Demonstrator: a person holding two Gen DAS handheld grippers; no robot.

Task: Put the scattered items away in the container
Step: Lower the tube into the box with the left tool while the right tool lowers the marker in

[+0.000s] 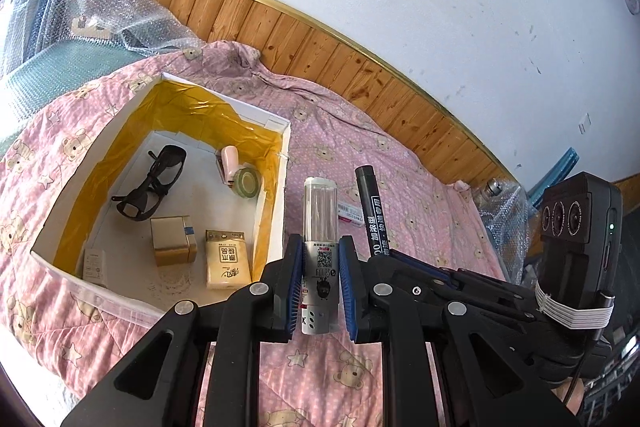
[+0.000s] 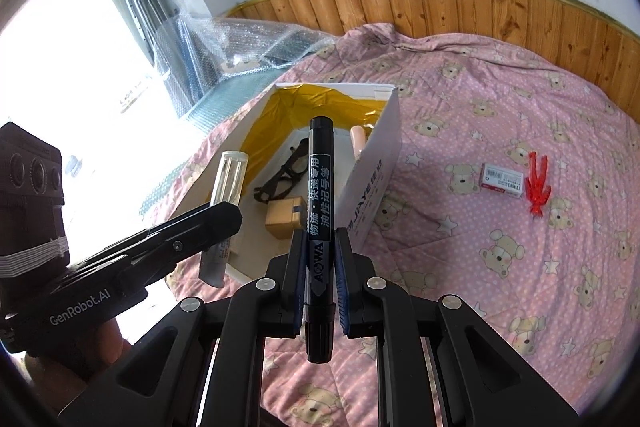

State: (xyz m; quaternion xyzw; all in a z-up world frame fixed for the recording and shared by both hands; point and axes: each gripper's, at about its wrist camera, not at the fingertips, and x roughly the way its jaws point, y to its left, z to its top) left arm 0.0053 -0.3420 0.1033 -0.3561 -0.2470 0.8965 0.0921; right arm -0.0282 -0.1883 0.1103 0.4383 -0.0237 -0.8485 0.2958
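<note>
Pink bear-print quilt (image 2: 500, 131) against wood-panelled wall. Left gripper (image 1: 320, 283) clamps white clear-capped tube (image 1: 318, 227) upright, just beside white box (image 1: 276, 195) holding black glasses (image 1: 154, 187), tape roll (image 1: 248, 183), tissue pack (image 1: 228, 263). Right gripper (image 2: 318, 275) grips black AOWA marker (image 2: 319, 211). Small carton (image 2: 502, 179) touching red plastic figure (image 2: 538, 183) on quilt, well apart from box.

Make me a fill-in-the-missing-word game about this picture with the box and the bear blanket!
1. The right gripper is shut on a black ____.
2. The left gripper holds a white tube with a ____ cap.
3. The sunglasses lie ____ the white box.
4. The plastic toy on the pink blanket is coloured ____.

Missing words: marker; clear; inside; red
</note>
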